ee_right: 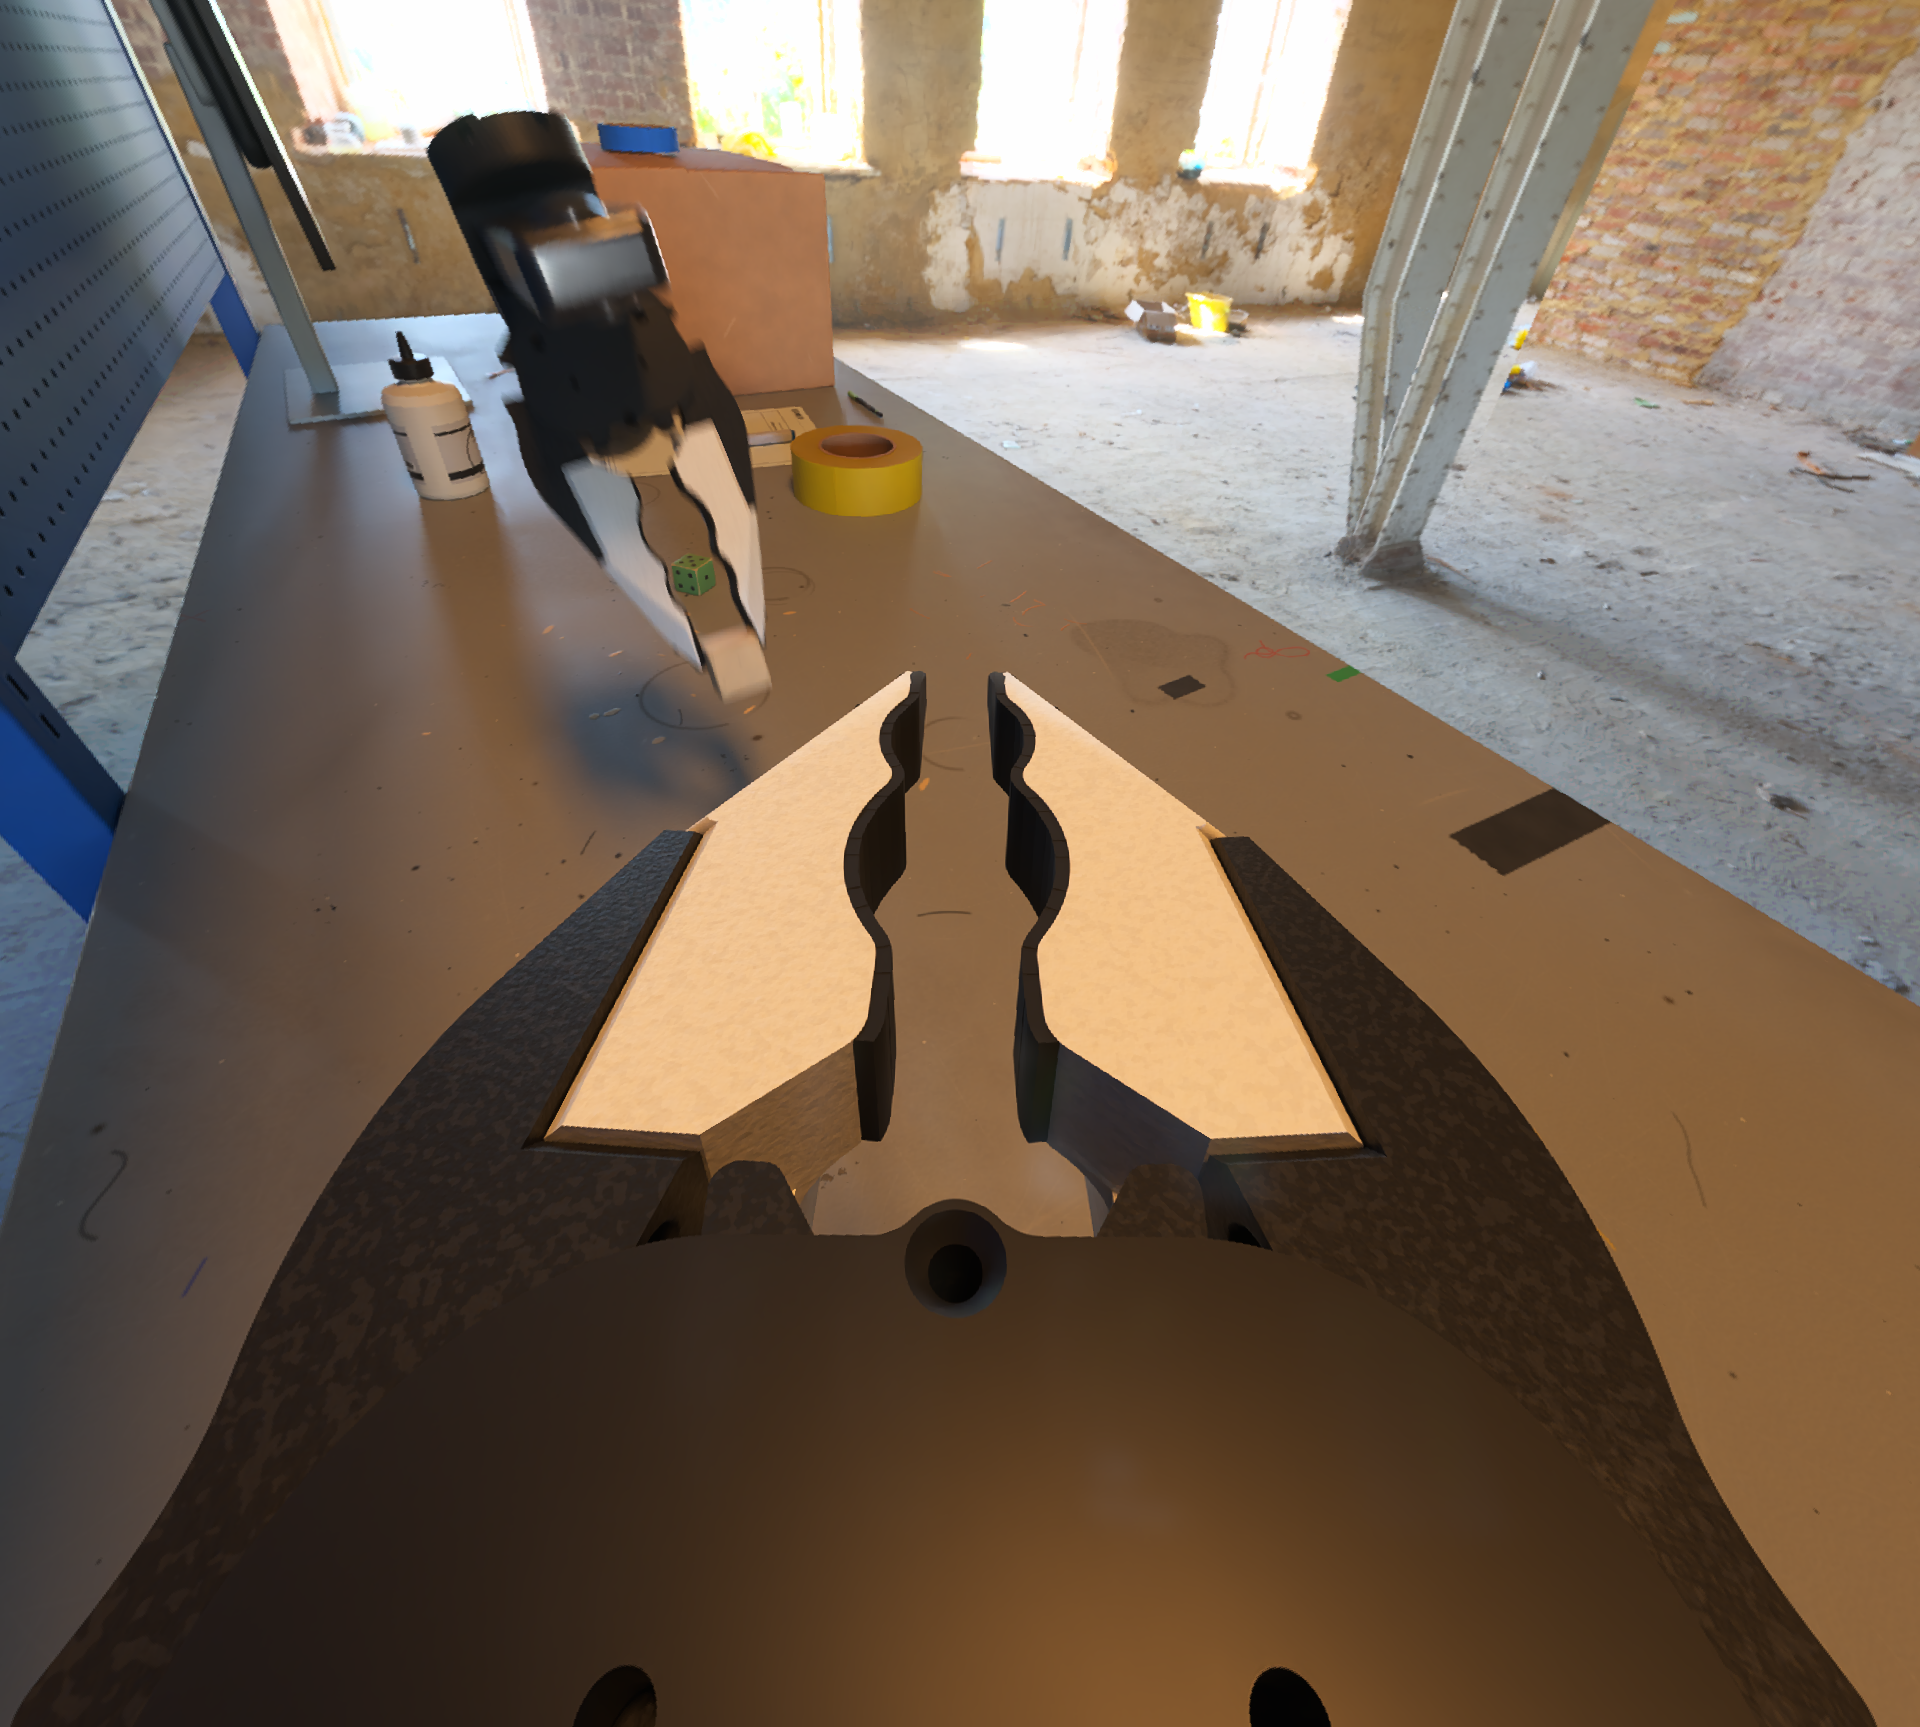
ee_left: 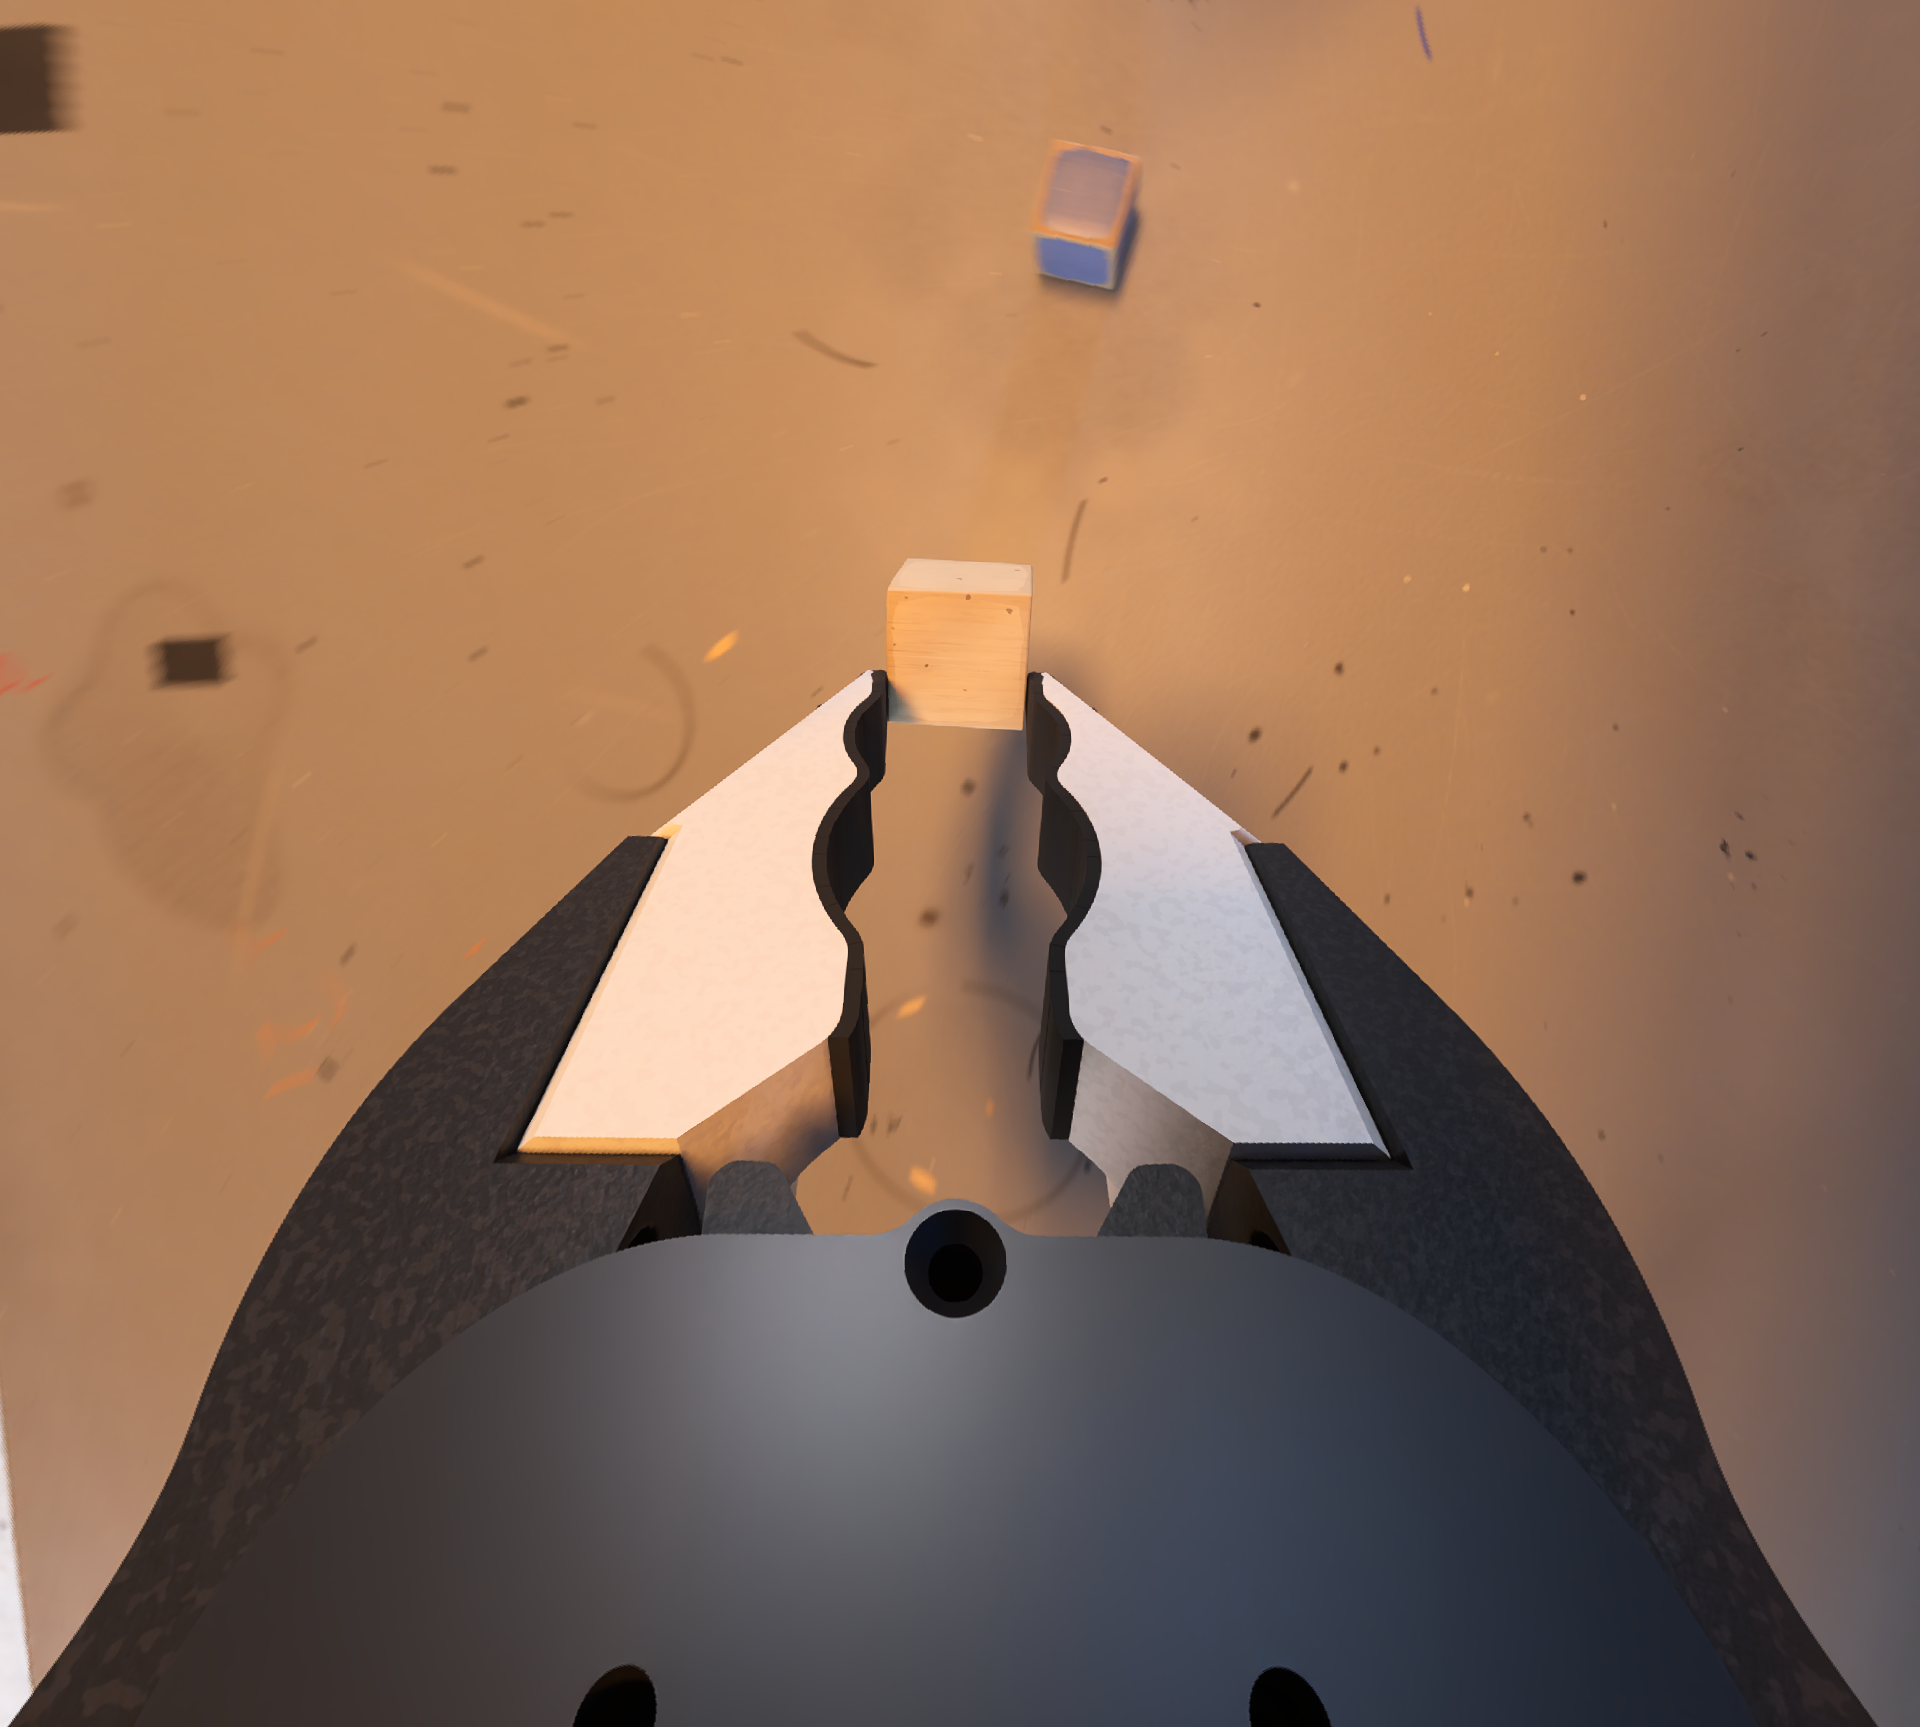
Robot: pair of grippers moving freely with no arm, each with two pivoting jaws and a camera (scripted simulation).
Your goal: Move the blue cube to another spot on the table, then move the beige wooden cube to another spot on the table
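left gripper (ee_left: 956, 698): fingertips clamp beige wooden cube (ee_left: 957, 643), frame centre | blue cube (ee_left: 1086, 215): upper right, on table (ee_left: 416, 327) | right gripper (ee_right: 956, 701): slightly parted, empty

A white glue bottle (ee_right: 436, 441) stood near the surface's (ee_right: 312, 742) far left corner, beside a grey stand (ee_right: 312, 389). A yellow tape roll (ee_right: 856, 470) lay toward the far right edge, a green die (ee_right: 692, 576) between them. A brown box (ee_right: 727, 264) bore blue tape (ee_right: 638, 137).

Left claw (ee_left: 956, 701) grips beige cube (ee_left: 958, 643)
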